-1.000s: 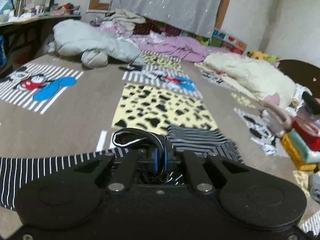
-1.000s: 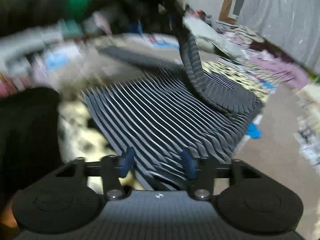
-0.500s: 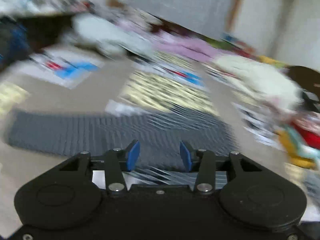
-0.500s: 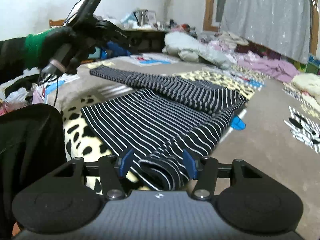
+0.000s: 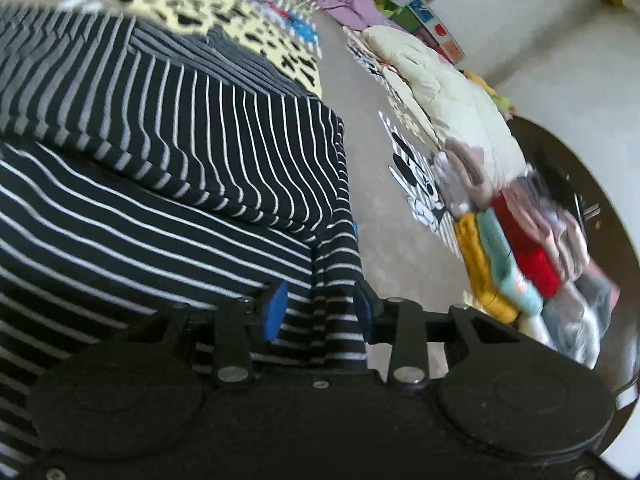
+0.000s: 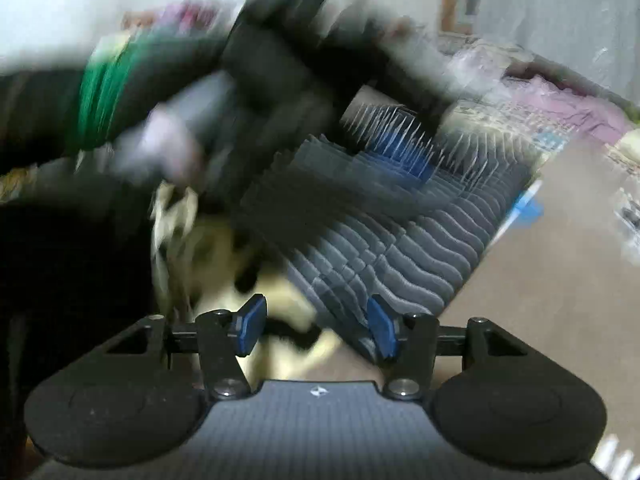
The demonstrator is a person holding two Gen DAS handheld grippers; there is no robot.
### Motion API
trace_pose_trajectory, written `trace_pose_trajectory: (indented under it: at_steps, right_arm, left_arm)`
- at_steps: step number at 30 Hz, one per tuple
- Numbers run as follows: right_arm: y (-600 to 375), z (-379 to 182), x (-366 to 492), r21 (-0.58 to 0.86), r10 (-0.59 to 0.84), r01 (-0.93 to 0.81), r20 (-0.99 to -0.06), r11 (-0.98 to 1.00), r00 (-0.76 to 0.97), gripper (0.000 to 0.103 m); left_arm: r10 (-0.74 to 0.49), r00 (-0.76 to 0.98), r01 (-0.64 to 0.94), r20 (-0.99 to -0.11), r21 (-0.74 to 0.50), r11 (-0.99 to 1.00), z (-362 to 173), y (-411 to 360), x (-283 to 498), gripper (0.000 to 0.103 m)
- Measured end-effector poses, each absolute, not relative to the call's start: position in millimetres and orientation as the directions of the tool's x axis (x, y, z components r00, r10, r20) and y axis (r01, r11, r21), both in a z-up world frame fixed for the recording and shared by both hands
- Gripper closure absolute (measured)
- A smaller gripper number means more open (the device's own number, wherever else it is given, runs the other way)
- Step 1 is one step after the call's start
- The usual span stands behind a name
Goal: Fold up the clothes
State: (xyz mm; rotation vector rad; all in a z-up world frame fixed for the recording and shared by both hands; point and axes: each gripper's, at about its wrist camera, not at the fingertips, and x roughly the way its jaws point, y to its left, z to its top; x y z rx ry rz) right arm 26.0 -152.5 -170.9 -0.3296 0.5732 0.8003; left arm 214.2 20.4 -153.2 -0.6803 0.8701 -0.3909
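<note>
Left gripper: jaws apart, straddling a narrow fold of the striped top at its near edge; the blue pads flank the cloth without visibly pinching it. Right gripper: jaws wide apart and holding nothing, poised at the top's near corner; this view is heavily motion-blurred, so contact with the cloth cannot be judged.

Bed: a tan patterned spread carrying all else. The top lies across it, partly folded, one striped panel doubled over the layer beneath, with the fold's edge running diagonally in the left view. A stack of folded clothes sits to the right, well apart from the top. A sleeve with a green cuff crosses the right view, above the cloth.

Step in hand, as a judgement: taking hold of the near edge for a further fold. To do it well, the left jaws should close on every layer of the bunched edge, not the upper one alone; the right gripper should take the matching corner, so both ends lift level and the doubled panel stays in place.
</note>
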Motion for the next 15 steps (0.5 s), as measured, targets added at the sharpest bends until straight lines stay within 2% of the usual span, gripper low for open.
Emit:
trace_pose_trajectory:
  at_steps: [2, 4, 6, 7, 8, 11, 13, 15]
  right_arm:
    - [-149, -163, 20, -0.097, 0.587, -0.763, -0.579, 0.639, 0.566, 0.046]
    - [-154, -152, 17, -0.081, 0.615, -0.752, -0.520, 0.655, 0.592, 0.048]
    - [-157, -146, 16, -0.111, 0.611, -0.728, -0.466, 0.677, 0.640, 0.046]
    - [-157, -147, 21, -0.101, 0.613, -0.725, -0.463, 0.681, 0.640, 0.045]
    - [-156, -152, 28, -0.068, 0.615, -0.727, -0.484, 0.683, 0.622, 0.045]
    - [-154, -169, 45, 0.020, 0.623, -0.741, -0.556, 0.672, 0.550, 0.043]
    - [-155, -166, 46, 0.026, 0.632, -0.747, -0.553, 0.664, 0.543, 0.042]
    - [-154, -168, 49, 0.043, 0.636, -0.743, -0.553, 0.667, 0.539, 0.041]
  left_arm:
    - [-0.582, 0.587, 0.027, -0.563, -0.705, 0.709, -158, 18, 222, 0.068]
    - [-0.593, 0.586, 0.021, -0.553, -0.721, 0.693, -162, 17, 229, 0.069]
    - [-0.603, 0.585, 0.015, -0.543, -0.736, 0.677, -166, 15, 235, 0.078]
    - [-0.608, 0.584, 0.012, -0.537, -0.744, 0.668, -168, 15, 239, 0.092]
    - [-0.613, 0.583, 0.018, -0.534, -0.745, 0.666, -169, 13, 241, 0.097]
    - [-0.617, 0.587, 0.067, -0.525, -0.727, 0.683, -164, 9, 240, 0.099]
    - [-0.592, 0.632, 0.098, -0.499, -0.707, 0.700, -155, 13, 234, 0.099]
    - [-0.551, 0.645, 0.125, -0.529, -0.639, 0.759, -150, 9, 232, 0.099]
